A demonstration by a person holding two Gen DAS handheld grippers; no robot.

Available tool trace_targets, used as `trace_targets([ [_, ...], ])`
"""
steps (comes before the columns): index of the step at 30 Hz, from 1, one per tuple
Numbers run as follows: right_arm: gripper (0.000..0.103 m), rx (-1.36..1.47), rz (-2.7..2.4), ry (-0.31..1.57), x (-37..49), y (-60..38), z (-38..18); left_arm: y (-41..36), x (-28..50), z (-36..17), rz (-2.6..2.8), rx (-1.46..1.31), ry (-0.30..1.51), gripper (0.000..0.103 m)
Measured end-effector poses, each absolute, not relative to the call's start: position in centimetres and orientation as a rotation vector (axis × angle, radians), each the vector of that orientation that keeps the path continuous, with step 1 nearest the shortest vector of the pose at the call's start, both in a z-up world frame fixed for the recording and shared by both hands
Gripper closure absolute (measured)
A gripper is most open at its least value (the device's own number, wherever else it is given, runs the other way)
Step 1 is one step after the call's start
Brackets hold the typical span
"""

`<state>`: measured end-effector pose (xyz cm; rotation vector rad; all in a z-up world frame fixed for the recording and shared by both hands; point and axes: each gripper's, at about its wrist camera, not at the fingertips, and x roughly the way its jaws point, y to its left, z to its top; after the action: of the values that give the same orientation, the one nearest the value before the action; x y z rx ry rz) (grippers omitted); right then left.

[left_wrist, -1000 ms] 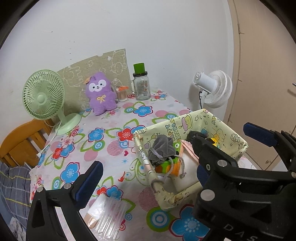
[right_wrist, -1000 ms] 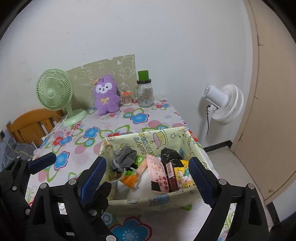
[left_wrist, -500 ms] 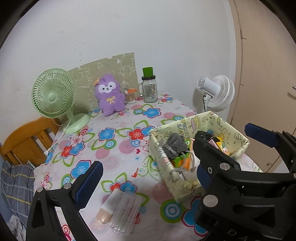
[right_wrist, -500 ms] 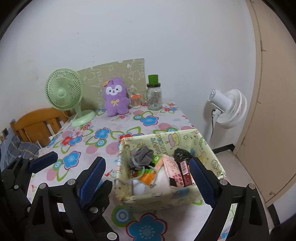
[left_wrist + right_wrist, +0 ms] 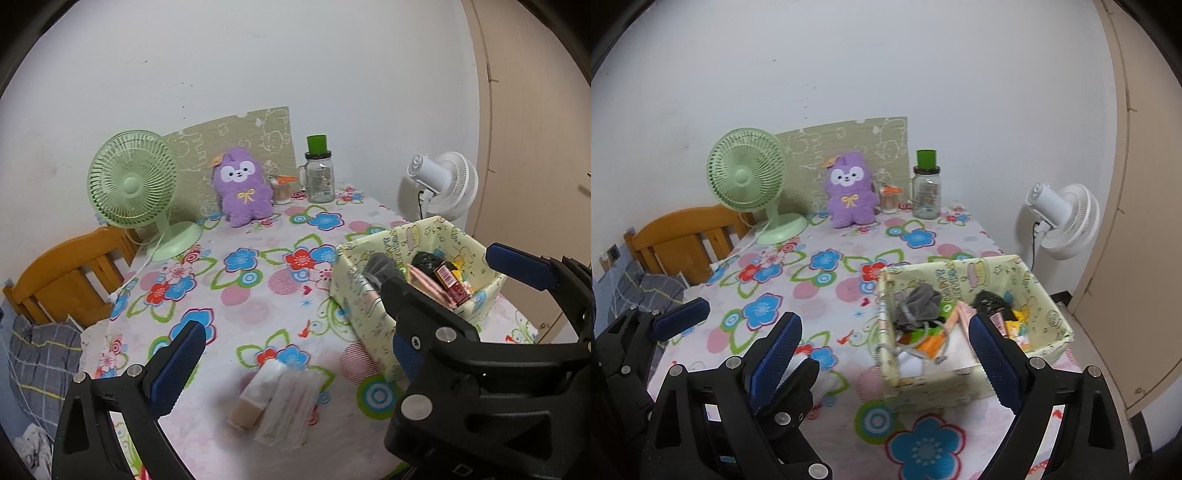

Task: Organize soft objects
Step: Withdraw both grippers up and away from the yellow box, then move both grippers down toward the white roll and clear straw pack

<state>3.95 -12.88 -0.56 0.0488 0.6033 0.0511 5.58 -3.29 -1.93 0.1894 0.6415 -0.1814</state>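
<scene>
A: The worktop (image 5: 827, 295) wears a flowered cloth against a white wall; a green fan (image 5: 748, 173), a purple plush (image 5: 849, 192) and a jar (image 5: 926, 194) stand at its back, a wooden chair (image 5: 66, 273) at its side.

B: And the basket (image 5: 1049, 314)?

A: Near the right edge, holding a grey cloth (image 5: 919, 301) and packets; its bottom is hidden.

B: Grippers?

A: The right gripper (image 5: 882, 354) gapes wide, empty. The left gripper's (image 5: 340, 314) jaws stand apart, empty too.

B: Anything only 1 view shows?

A: The left view shows blurred wrapped packs (image 5: 277, 402) lying before the basket.
</scene>
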Motion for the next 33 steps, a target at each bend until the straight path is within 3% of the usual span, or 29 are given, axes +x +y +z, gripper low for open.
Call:
trace_targets([
  [33,0.009,-0.015,0.133,0.661,4.6,-6.6,-7.4,3.1,5.9,-9.0,-0.16,0.139,0.754,0.001],
])
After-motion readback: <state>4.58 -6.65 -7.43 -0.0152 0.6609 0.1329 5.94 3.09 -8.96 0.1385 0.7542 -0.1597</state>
